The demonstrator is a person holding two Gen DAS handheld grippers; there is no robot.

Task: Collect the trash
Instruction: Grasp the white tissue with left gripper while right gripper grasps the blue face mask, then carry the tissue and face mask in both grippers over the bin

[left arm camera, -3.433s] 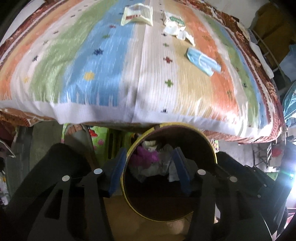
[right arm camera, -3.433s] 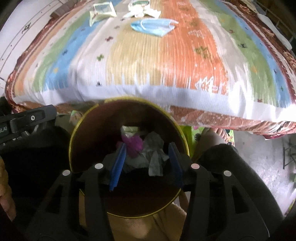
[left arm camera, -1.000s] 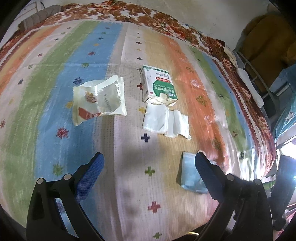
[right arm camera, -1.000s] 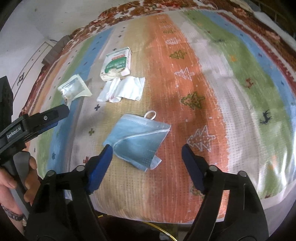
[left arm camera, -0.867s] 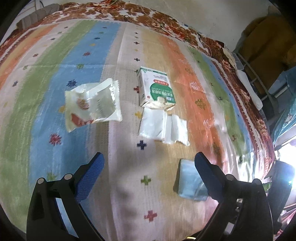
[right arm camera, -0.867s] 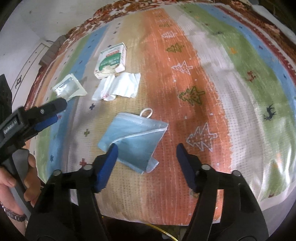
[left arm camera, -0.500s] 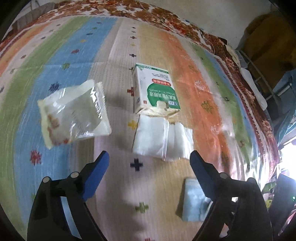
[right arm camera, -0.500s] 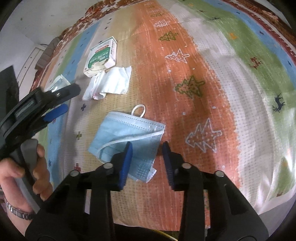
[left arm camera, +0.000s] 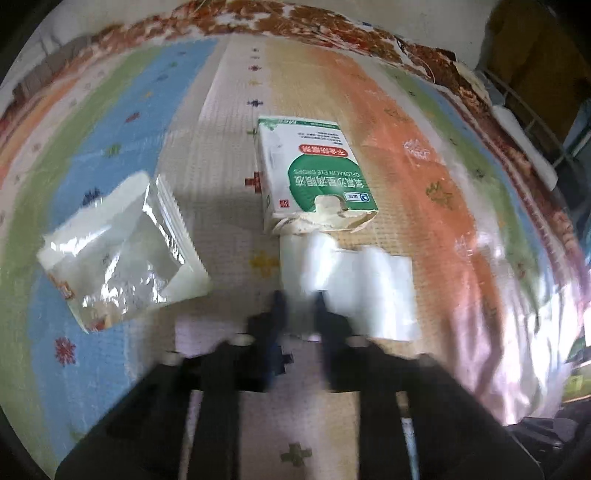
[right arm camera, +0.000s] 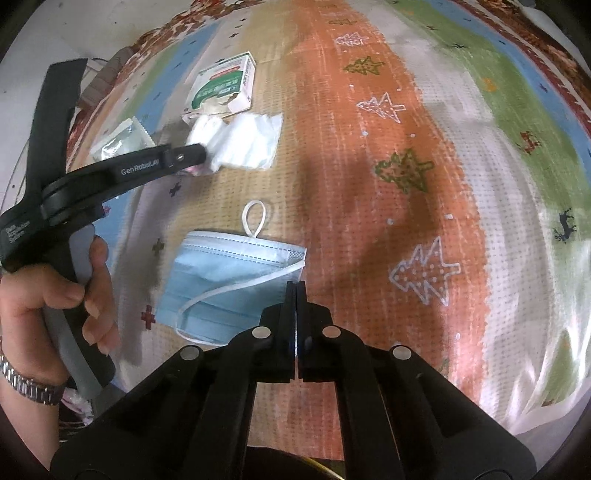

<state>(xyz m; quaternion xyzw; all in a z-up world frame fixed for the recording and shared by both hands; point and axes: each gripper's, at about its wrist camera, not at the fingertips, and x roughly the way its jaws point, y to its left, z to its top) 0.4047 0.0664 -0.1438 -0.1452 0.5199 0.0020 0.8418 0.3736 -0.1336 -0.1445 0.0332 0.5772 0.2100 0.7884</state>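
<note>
On the striped bedspread lie a white tissue (left arm camera: pixel 354 284), a green-and-white eye-drops box (left arm camera: pixel 314 177), a clear plastic wrapper (left arm camera: pixel 118 254) and a blue face mask (right arm camera: pixel 229 280). My left gripper (left arm camera: pixel 299 302) is closed on the near left edge of the tissue; it also shows in the right wrist view (right arm camera: pixel 201 153) at the tissue (right arm camera: pixel 243 142). My right gripper (right arm camera: pixel 296 284) is shut, its tips at the right corner of the mask, seemingly pinching its edge. The box (right arm camera: pixel 225 86) and wrapper (right arm camera: pixel 123 142) lie beyond.
The bedspread (right arm camera: pixel 424 155) stretches far and right, with a brown patterned border (left arm camera: pixel 295 26) at the back. Dark furniture (left arm camera: pixel 535 66) stands beyond the right edge. The person's left hand (right arm camera: pixel 66 295) holds the left gripper's handle.
Both grippers moved forward over the bed and closed: the left one onto the tissue's edge, the right one at the mask's corner. The left view is now motion-blurred.
</note>
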